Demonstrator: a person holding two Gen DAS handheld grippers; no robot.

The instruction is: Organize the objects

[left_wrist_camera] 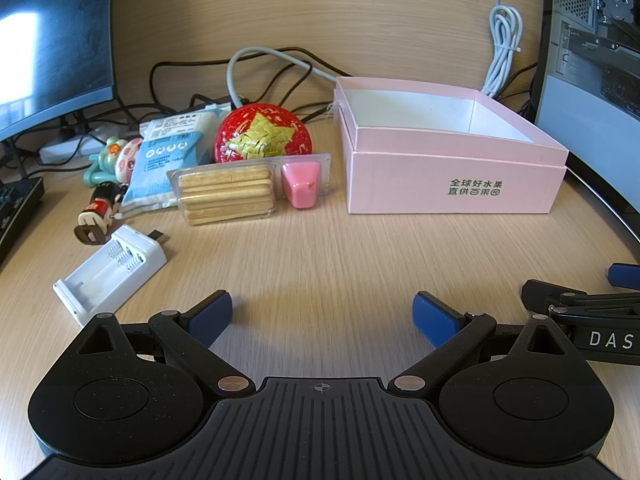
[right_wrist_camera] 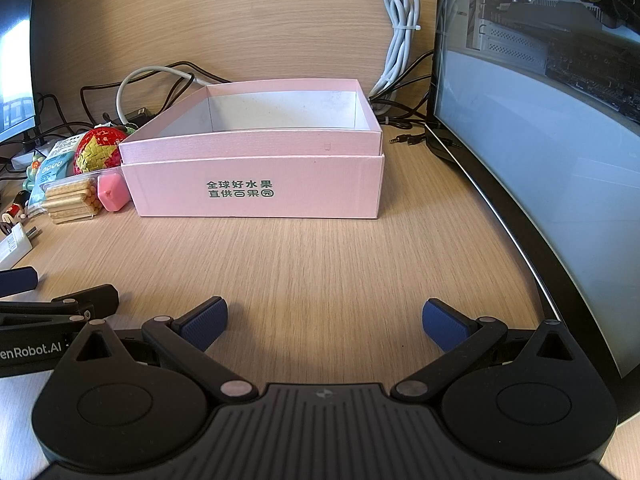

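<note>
Hovering low over the wooden desk (left_wrist_camera: 320, 248), left gripper (left_wrist_camera: 323, 314) has both blue pads spread wide, nothing between them but bare desk surface. Right gripper (right_wrist_camera: 325, 320) likewise: jaws fully apart, holding nothing, angled down at the desk. Each gripper's outer finger shows at the edge of the other's view, so the two sit side by side, near each other but not touching.

Ahead of the right gripper: pink box (right_wrist_camera: 256, 184), open at the top, interior white with nothing seen inside, dark printed characters on its front wall. From the left wrist view the box sits right of centre.

Left of the box, a cluster of loose objects. Clear pack of biscuit sticks (left_wrist_camera: 228, 196) with a pink dip tub (left_wrist_camera: 301, 188) in the same tray, just beside the box's left wall. Behind it, a red woven ball with yellow star (left_wrist_camera: 258, 134). Left of the ball, a blue-and-white sachet (left_wrist_camera: 168, 160), partly lying over small colourful figurines (left_wrist_camera: 116, 156). Nearer, a small doll figure (left_wrist_camera: 100, 216) lying on its side, and a white battery charger (left_wrist_camera: 110, 276), slots empty, nearest the left gripper.

Cables (left_wrist_camera: 256, 68) run along the back; a monitor (right_wrist_camera: 540, 152) stands at right.
</note>
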